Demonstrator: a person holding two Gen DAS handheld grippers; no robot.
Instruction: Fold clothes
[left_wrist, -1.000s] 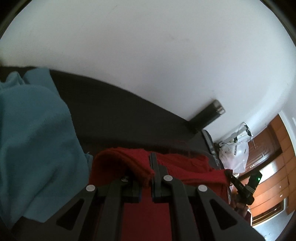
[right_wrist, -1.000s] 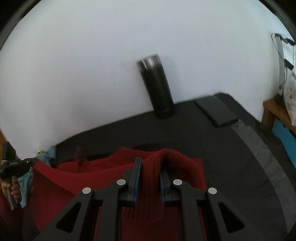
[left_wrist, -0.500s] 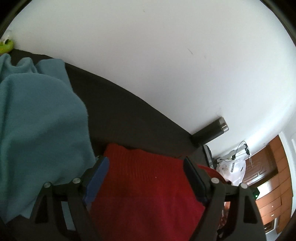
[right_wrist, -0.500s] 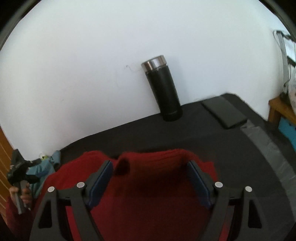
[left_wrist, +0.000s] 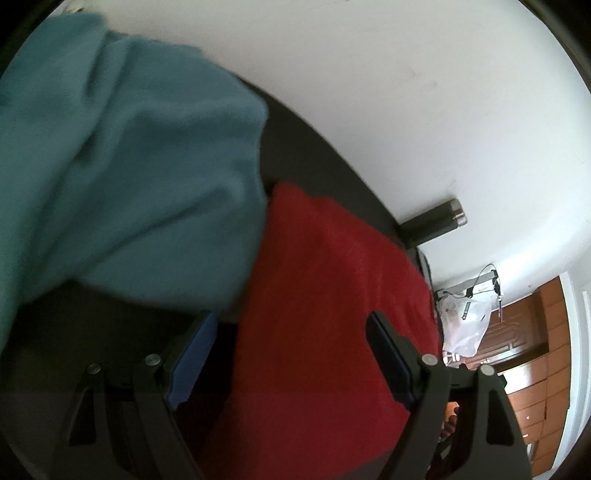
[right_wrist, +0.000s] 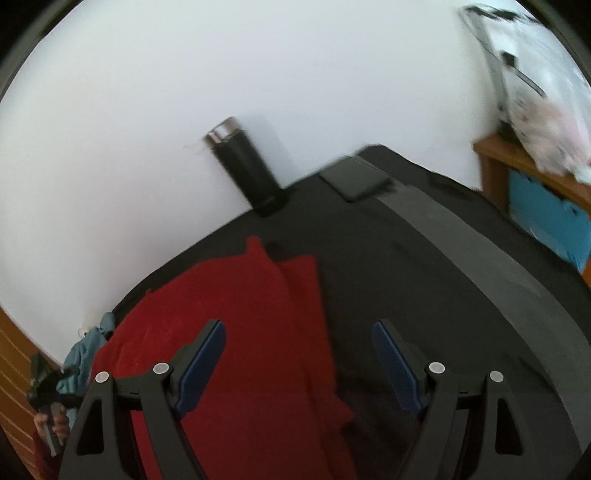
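Two fisheye views looked forward along a pair of handheld grippers over a table covered in dark cloth (right_wrist: 424, 258). In the left wrist view, the left gripper (left_wrist: 288, 354) had its two black fingers with blue pads spread wide, with nothing pinched between them. A red knitted garment (left_wrist: 332, 288) lay flat on the dark surface below and ahead of the fingers, its left edge running up between the two fingers. A teal garment (left_wrist: 129, 166) lay in a loose heap at the left of that view, its edge meeting the red one; the picture was blurred there, so which piece lay on top could not be told. In the right wrist view, the right gripper (right_wrist: 299, 350) was likewise spread wide and gripped nothing. The red knitted garment (right_wrist: 229, 317) lay under its left finger, with the garment's right edge falling between the two fingers, and bare dark cloth lay under the right finger. A black flask with a silver rim (right_wrist: 245, 170) stood against the white wall (right_wrist: 258, 74) at the back of the table, and a flat dark case (right_wrist: 354, 179) lay near it to the right. A white plastic bag (right_wrist: 535, 92) sat on a wooden shelf (right_wrist: 491, 162) at the far right.
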